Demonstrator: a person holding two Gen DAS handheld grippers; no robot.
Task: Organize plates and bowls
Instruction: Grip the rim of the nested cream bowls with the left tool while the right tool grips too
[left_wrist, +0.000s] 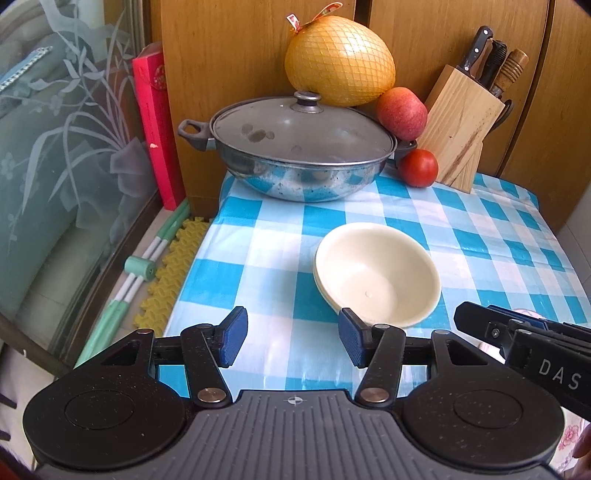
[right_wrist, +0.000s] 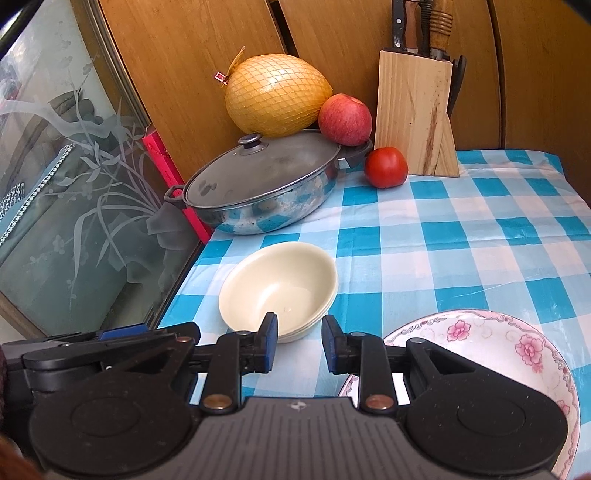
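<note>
A stack of cream bowls (left_wrist: 376, 275) sits on the blue-and-white checked tablecloth (left_wrist: 480, 236); it also shows in the right wrist view (right_wrist: 279, 286). A white plate with pink flowers (right_wrist: 517, 354) lies at the near right, partly under my right gripper. My left gripper (left_wrist: 291, 339) is open and empty, just in front and left of the bowls. My right gripper (right_wrist: 299, 347) is open and empty, its fingers over the near rim of the bowl stack. The right gripper's body also shows at the right edge of the left wrist view (left_wrist: 524, 339).
A lidded steel pot (left_wrist: 295, 147) stands at the back, with a netted pomelo (left_wrist: 340, 62), an apple (left_wrist: 402, 112), a tomato (left_wrist: 419, 168) and a wooden knife block (left_wrist: 461, 125). A glass panel (left_wrist: 55, 166) and a red box (left_wrist: 157, 125) stand to the left. The table's left edge is near the bowls.
</note>
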